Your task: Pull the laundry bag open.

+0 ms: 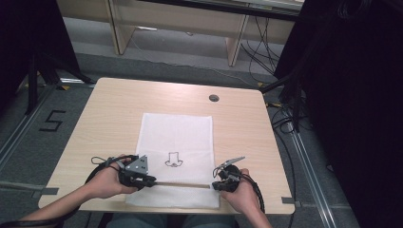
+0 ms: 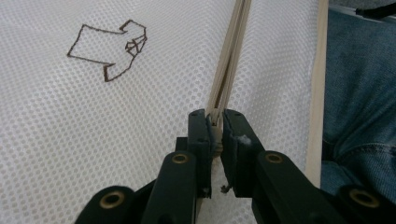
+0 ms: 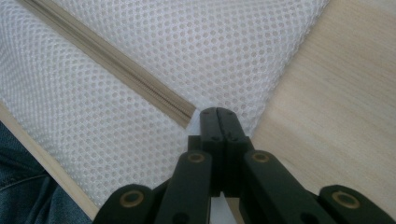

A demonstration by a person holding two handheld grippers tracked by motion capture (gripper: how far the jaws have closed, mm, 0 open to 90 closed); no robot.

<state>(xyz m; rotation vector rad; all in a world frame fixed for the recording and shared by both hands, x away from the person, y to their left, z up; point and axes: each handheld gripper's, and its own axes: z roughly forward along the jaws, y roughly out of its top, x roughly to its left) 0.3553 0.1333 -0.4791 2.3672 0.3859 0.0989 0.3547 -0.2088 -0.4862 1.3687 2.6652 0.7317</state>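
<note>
Jaws of our left gripper [image 2: 216,125] clench the zipper [image 2: 229,70], which runs ahead across the white mesh bag [image 2: 140,121]. Our right gripper [image 3: 217,114] pinches that bag's mesh beside the zipper's end, table [image 3: 336,84] beyond.

The mesh bag [image 1: 176,142] is white, its fabric dotted all over with small round holes that show a faint beige through them. A dark brown line drawing [image 1: 173,159] is printed on the white mesh. The zipper [image 1: 183,185] across the bag is beige, a shade darker than the mesh. The table [image 1: 109,114] is light wood with a fine straight grain, and a small dark grey round cap [image 1: 214,98] sits in it. The left gripper [image 2: 215,128] and right gripper [image 3: 217,114] have black jaws with 2 brass-coloured rivets on each side. The trousers [image 2: 359,93] are blue denim.
</note>
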